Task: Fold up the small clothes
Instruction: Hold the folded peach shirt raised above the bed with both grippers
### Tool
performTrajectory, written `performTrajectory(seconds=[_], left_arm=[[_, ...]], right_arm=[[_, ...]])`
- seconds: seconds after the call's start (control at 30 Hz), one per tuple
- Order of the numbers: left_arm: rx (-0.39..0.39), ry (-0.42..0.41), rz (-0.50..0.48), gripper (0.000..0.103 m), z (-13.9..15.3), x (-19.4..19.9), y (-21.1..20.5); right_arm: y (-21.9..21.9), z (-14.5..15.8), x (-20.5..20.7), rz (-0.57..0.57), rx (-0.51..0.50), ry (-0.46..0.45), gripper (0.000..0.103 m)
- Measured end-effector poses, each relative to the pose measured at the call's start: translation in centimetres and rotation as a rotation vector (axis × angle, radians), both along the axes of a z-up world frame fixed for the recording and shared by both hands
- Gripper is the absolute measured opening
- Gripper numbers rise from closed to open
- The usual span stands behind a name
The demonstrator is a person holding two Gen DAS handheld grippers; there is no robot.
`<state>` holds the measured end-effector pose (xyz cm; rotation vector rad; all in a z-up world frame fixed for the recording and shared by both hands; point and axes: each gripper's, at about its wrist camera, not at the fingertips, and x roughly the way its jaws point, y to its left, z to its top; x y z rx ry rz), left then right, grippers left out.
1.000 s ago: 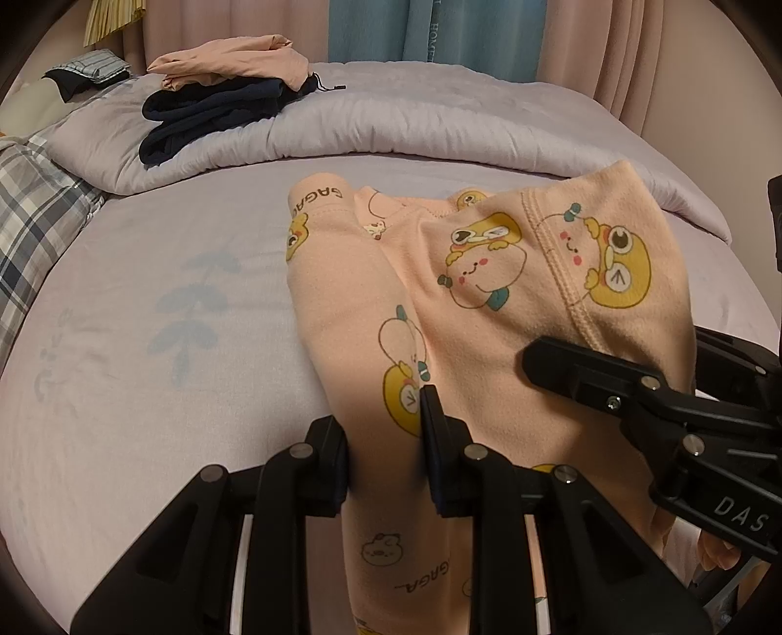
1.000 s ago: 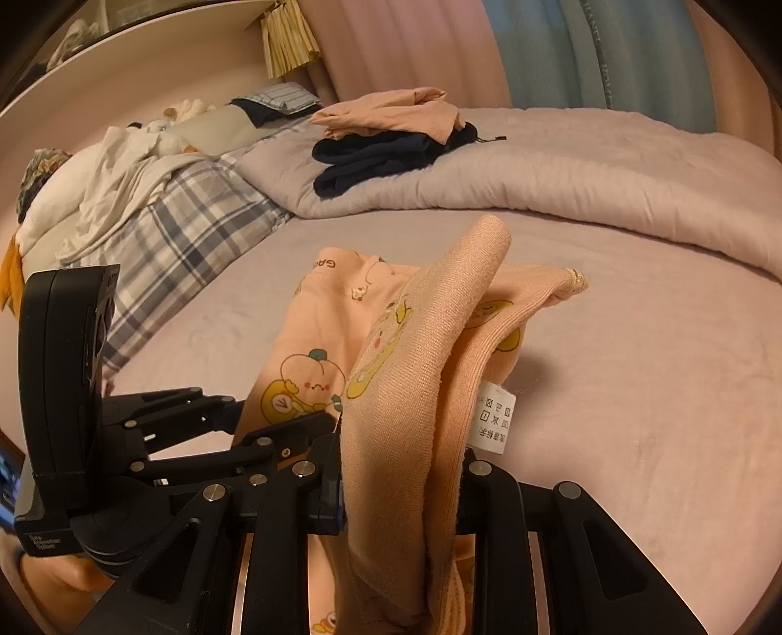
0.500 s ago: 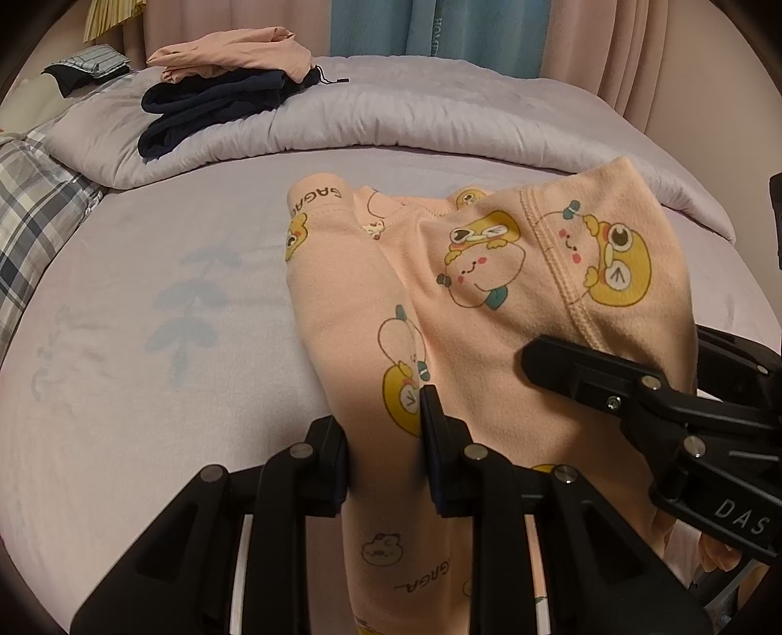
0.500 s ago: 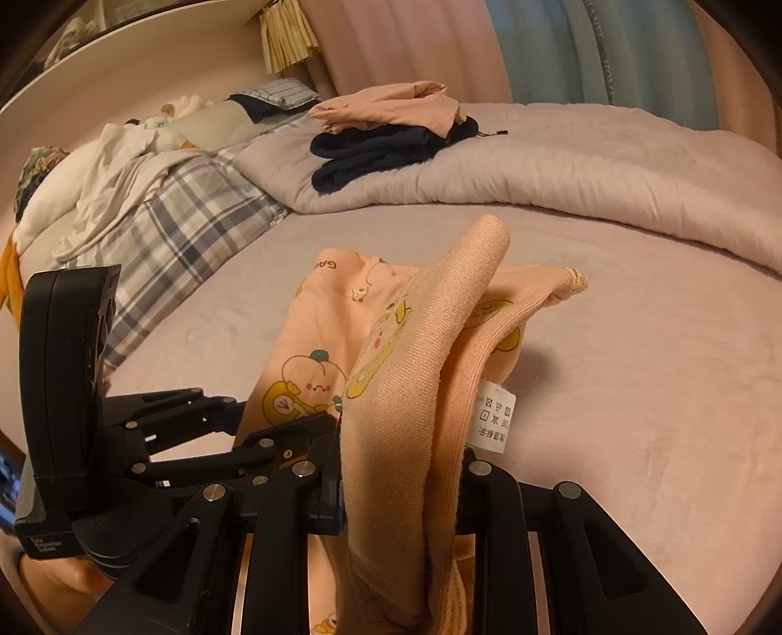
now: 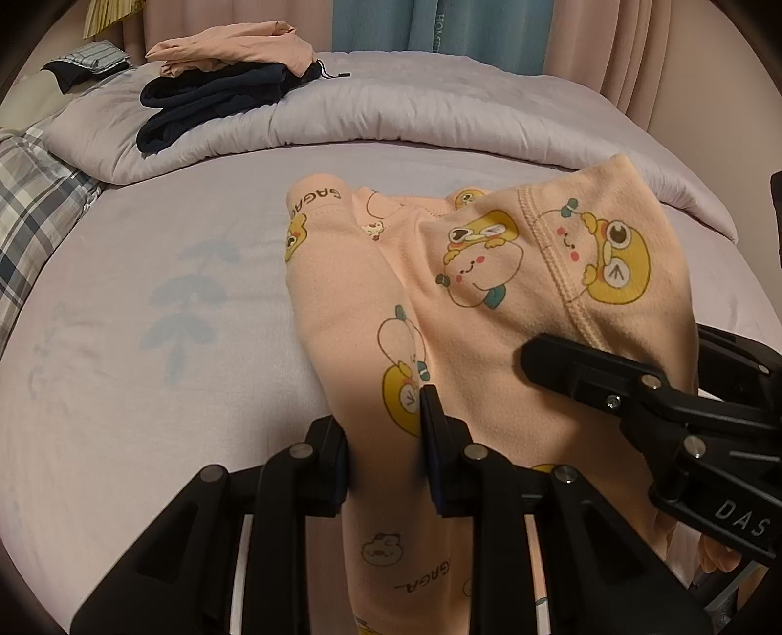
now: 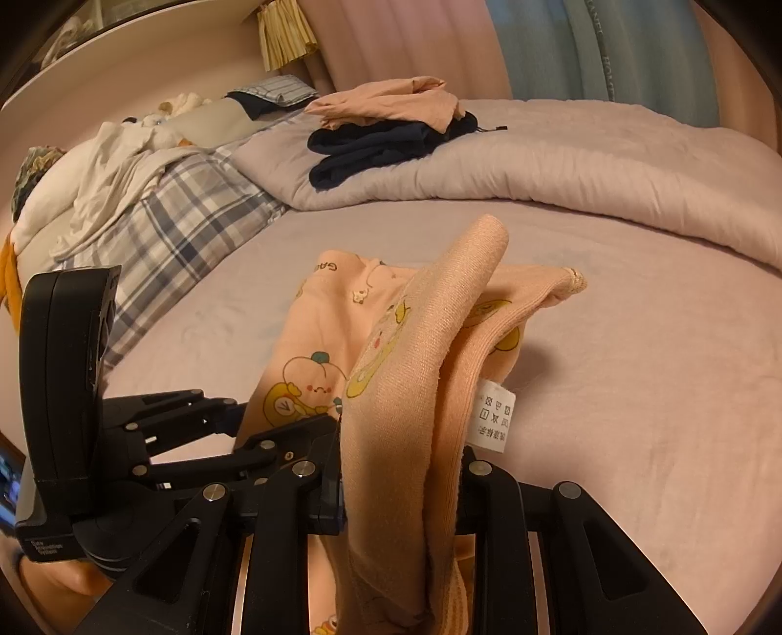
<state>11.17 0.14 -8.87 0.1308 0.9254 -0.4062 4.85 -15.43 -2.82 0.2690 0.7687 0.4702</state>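
Observation:
Small peach pants [image 5: 469, 273] printed with yellow cartoon figures lie partly on the lilac bed sheet [image 5: 171, 303]. My left gripper [image 5: 383, 449] is shut on one leg of them. My right gripper [image 6: 398, 483] is shut on the waistband side, which stands up folded between its fingers with a white care label [image 6: 493, 417] hanging out. In the left wrist view the right gripper [image 5: 635, 391] shows at the right, just beside the left one. In the right wrist view the left gripper [image 6: 195, 415] shows at the left.
A stack of folded clothes, peach [image 5: 234, 46] over dark navy [image 5: 215, 97], sits on the rolled lilac duvet [image 5: 440, 112] at the back. A plaid blanket [image 6: 171, 244] and white bedding [image 6: 97, 171] lie at the left. Curtains hang behind.
Both grippers keep their hold on the pants. The views have shifted slightly, with the far clothes stack a little lower and nearer the middle of the frames.

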Motion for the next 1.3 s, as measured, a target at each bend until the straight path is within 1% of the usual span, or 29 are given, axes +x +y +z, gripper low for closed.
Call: performTrajectory(seconds=[1.3], left_arm=[[0.011,0.019,-0.009,0.026,-1.0,1.0,-0.1]], right_arm=[[0.4,-0.3,0.5,0.0,-0.014,0.013,0.028]])
